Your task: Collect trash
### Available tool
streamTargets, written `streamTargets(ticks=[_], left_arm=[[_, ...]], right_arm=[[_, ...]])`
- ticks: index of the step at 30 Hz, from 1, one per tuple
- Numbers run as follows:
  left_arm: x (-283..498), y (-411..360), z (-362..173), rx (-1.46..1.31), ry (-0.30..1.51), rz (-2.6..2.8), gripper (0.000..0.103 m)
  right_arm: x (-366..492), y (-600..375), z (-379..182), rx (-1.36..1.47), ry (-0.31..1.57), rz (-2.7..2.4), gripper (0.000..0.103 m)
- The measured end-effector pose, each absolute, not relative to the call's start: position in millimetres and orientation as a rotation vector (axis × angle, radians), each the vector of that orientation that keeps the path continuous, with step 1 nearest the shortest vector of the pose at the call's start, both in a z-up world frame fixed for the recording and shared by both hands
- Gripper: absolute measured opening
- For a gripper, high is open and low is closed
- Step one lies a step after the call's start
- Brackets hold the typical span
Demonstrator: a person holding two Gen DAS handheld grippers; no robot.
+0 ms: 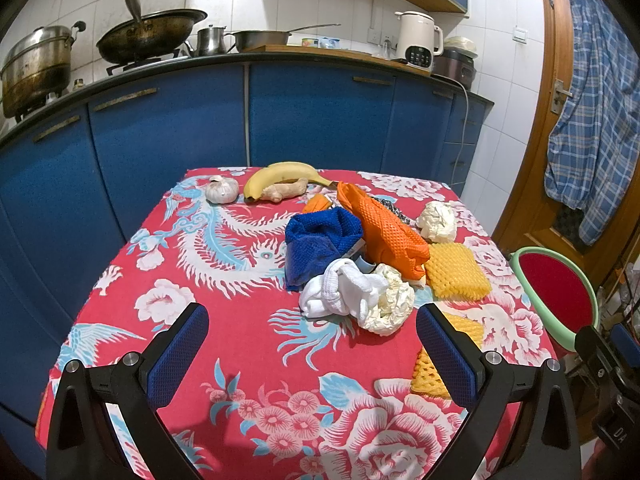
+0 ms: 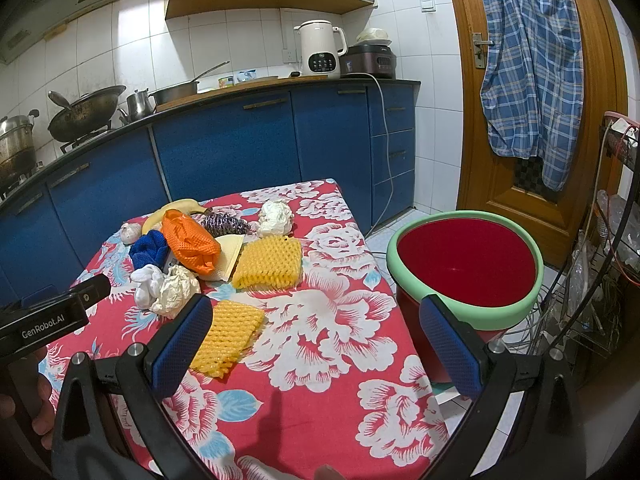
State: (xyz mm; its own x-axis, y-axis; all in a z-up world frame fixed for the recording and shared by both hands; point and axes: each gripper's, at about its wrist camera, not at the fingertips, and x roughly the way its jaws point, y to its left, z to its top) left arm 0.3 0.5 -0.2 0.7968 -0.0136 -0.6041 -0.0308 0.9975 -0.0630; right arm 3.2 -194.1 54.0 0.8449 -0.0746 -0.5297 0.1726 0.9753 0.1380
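Both tongs hover over the near edge of the surface (image 1: 224, 320), which wears a red floral cloth. The left tongs (image 1: 312, 352) are spread wide and hold nothing; the right tongs (image 2: 316, 348) are likewise spread wide and empty.

The trash lies in a heap at the middle and right of the surface. A crumpled paper wad (image 1: 390, 300) touches a white sock (image 1: 340, 292) just ahead of the left tongs. Behind them are a blue cloth (image 1: 316, 244) and an orange foam net (image 1: 388, 228), whose long axis runs from the far side toward the near right. A second paper wad (image 1: 437, 222) sits to the right of it. A yellow foam net (image 2: 268, 262) lies flat, and another (image 2: 228, 336) lies just beside the right tongs' left finger, its long axis running near to far.

A banana (image 1: 280, 174), ginger (image 1: 284, 190) and garlic (image 1: 221, 190) sit at the far edge. A red bucket (image 2: 466, 260) with a green rim stands off the right side of the surface.
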Motion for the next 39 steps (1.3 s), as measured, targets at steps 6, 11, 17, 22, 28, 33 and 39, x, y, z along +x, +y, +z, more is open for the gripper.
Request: streamTargets(ticks=[6, 11, 17, 22, 28, 33, 39], left_arm=[[0, 1, 0, -0.071, 0.649, 0.009, 0.103], [0, 1, 0, -0.071, 0.649, 0.010, 0.103], [0, 1, 0, -0.071, 0.650, 0.009, 0.103], [0, 1, 0, -0.071, 0.650, 0.010, 0.103], [1, 0, -2, -0.067, 0.660, 0.012, 0.103], [11, 1, -7, -0.062, 0.670, 0.017, 0.103], [21, 3, -12, -0.050, 0.704, 0.023, 0.103]], right_arm=[[3, -194, 54, 0.183, 0.549, -0.130, 0.102], [3, -194, 54, 0.183, 0.548, -0.130, 0.102], [4, -193, 55, 0.183, 0.550, -0.130, 0.102], [4, -193, 55, 0.183, 0.552, -0.129, 0.102], [8, -192, 53, 0.184, 0.563, -0.129, 0.102], [15, -194, 47, 0.194, 0.585, -0.131, 0.102], [27, -195, 40, 0.201, 0.614, -0.114, 0.102]])
